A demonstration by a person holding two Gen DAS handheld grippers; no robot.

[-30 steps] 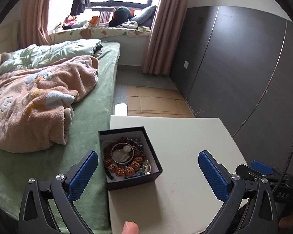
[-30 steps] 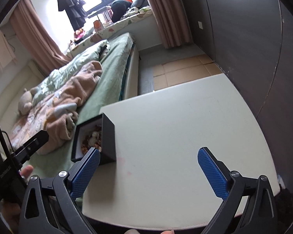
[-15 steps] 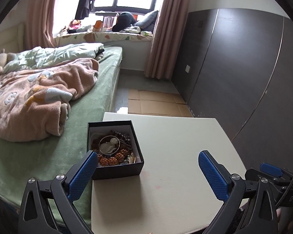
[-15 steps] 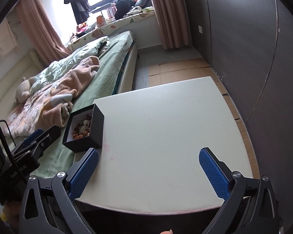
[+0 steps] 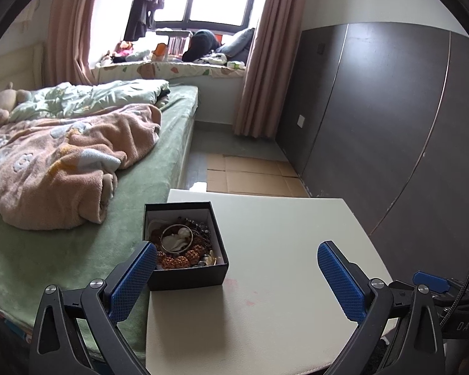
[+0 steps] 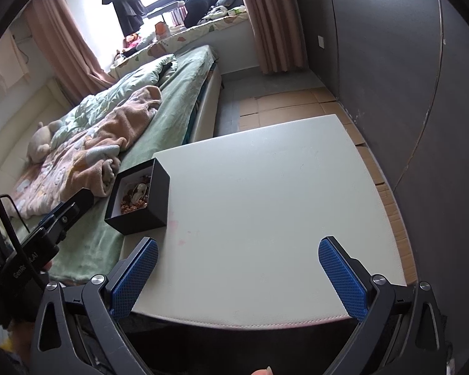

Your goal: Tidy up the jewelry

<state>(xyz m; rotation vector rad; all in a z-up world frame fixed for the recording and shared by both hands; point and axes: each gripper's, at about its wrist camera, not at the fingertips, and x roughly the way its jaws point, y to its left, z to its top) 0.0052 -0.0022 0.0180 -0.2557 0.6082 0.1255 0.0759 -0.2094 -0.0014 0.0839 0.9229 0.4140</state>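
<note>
Both jaws stand wide apart, holding nothing. We see the box [image 5: 184, 243] at the table [image 5: 281, 250] edge by the bed, beads [image 5: 175, 257] tangled inside — we should bring the left gripper [image 5: 234, 276] down slowly and pick one piece at a time.

Box [image 5: 187, 276] matt black card — table [image 5: 281, 250] smooth cream, blanket [image 5: 62, 162] fleecy.

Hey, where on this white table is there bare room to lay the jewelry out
Nearly the whole table is bare: everything from the black box across to the edge by the dark wall. Only the corner beside the bed is taken, where the box sits full of tangled jewelry.
</note>
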